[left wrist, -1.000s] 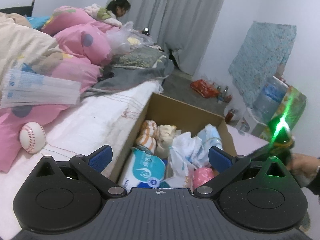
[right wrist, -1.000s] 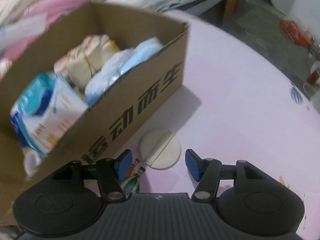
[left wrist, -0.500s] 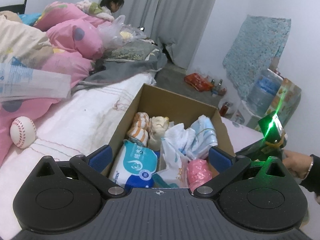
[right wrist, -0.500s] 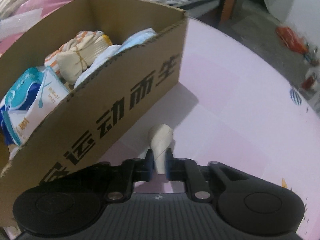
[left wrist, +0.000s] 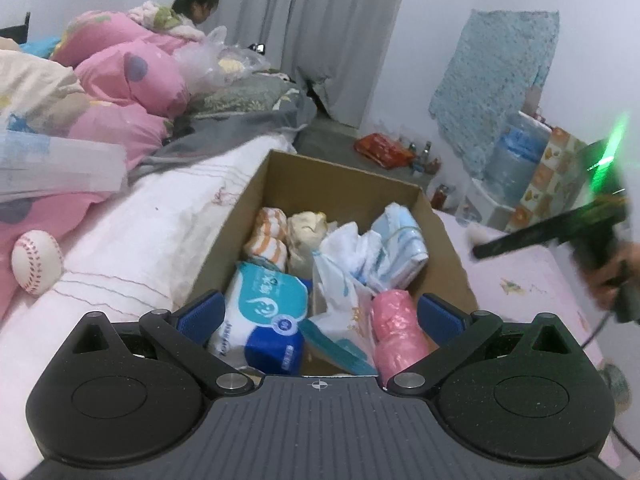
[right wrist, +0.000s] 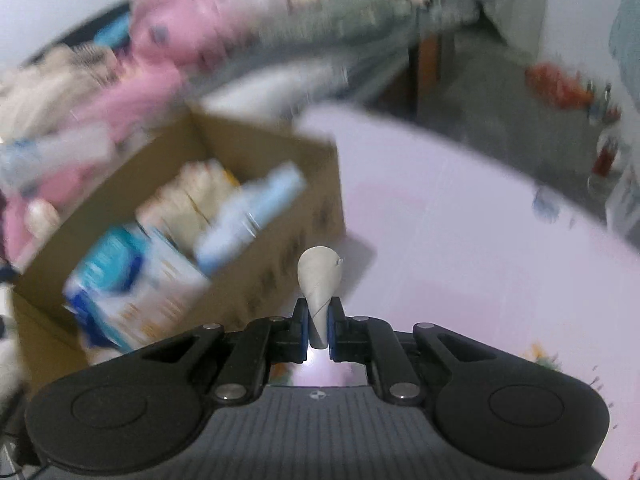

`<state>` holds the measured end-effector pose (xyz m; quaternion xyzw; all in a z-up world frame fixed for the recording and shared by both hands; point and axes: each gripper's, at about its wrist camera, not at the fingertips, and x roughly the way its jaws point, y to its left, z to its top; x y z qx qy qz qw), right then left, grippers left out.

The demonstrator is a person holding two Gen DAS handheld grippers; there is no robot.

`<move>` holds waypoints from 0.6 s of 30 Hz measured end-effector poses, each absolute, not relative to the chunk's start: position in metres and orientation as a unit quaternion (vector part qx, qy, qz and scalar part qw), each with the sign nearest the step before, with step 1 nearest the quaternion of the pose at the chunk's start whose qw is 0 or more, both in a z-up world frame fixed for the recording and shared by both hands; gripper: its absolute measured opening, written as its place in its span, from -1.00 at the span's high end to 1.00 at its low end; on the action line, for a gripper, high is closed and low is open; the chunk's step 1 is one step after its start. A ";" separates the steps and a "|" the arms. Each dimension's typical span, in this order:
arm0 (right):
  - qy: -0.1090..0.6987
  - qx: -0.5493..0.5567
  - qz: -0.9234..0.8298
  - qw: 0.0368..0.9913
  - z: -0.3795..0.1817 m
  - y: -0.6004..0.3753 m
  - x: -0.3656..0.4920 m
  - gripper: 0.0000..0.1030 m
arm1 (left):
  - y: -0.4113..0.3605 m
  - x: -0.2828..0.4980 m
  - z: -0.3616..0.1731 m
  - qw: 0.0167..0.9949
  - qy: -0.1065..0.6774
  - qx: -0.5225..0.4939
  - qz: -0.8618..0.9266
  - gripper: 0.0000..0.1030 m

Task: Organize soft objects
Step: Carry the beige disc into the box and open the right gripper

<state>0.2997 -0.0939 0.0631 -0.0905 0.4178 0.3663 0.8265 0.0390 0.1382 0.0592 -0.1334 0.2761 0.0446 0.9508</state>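
A brown cardboard box point(left wrist: 340, 178) point(right wrist: 248, 152) sits between a bed and a pink surface. It holds a blue-and-white tissue pack point(left wrist: 264, 304), a pink roll point(left wrist: 396, 328), striped socks point(left wrist: 268, 236) and other soft packs. My left gripper point(left wrist: 318, 314) stands open just above the box's near edge, with nothing between its fingers. My right gripper point(right wrist: 318, 330) is shut on a beige round pad point(right wrist: 320, 276), squeezed flat and lifted above the pink surface point(right wrist: 460, 240), right of the box. In the left wrist view the right gripper point(left wrist: 480, 250) appears at the right edge, its white-tipped end near the box's right wall.
A baseball point(left wrist: 37, 261) lies on the white sheet left of the box. Pink bedding point(left wrist: 132, 76) and a person point(left wrist: 196, 4) are at the back left. A water jug point(left wrist: 516, 152) and bottles point(left wrist: 420, 156) stand on the floor at the back right.
My right gripper closed on the beige pad that lay flat on the pink surface, then rose with it and swung away from the box wall. The left gripper stayed put.
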 end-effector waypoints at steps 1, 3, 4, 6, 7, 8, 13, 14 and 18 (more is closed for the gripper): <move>0.402 -0.082 0.379 0.829 0.079 -0.096 0.290 0.67 | 0.142 0.038 0.060 0.951 0.273 -0.139 0.046 -1.00; 0.379 -0.068 0.412 0.826 0.104 -0.094 0.273 0.67 | 0.150 0.036 0.062 0.951 0.266 -0.149 0.050 -1.00; 0.373 -0.062 0.435 0.818 0.115 -0.091 0.262 0.67 | 0.154 0.036 0.063 0.951 0.263 -0.154 0.053 -1.00; 0.378 -0.059 0.479 0.790 0.123 -0.076 0.246 0.67 | 0.163 0.034 0.063 0.949 0.260 -0.165 0.063 -1.00; 0.390 -0.060 0.494 0.775 0.122 -0.066 0.240 0.67 | 0.167 0.032 0.064 0.948 0.258 -0.172 0.066 -1.00; 0.405 -0.064 0.503 0.761 0.118 -0.056 0.238 0.67 | 0.173 0.030 0.065 0.947 0.255 -0.182 0.067 -1.00; 0.478 -0.087 0.520 0.703 0.089 -0.008 0.237 0.67 | 0.191 0.023 0.069 0.947 0.239 -0.200 0.080 -1.00; 0.491 -0.089 0.522 0.691 0.084 0.002 0.239 0.67 | 0.193 0.022 0.069 0.947 0.237 -0.200 0.083 -1.00; 0.519 -0.107 0.520 0.670 0.069 0.022 0.234 0.66 | 0.200 0.019 0.067 0.948 0.229 -0.204 0.088 -1.00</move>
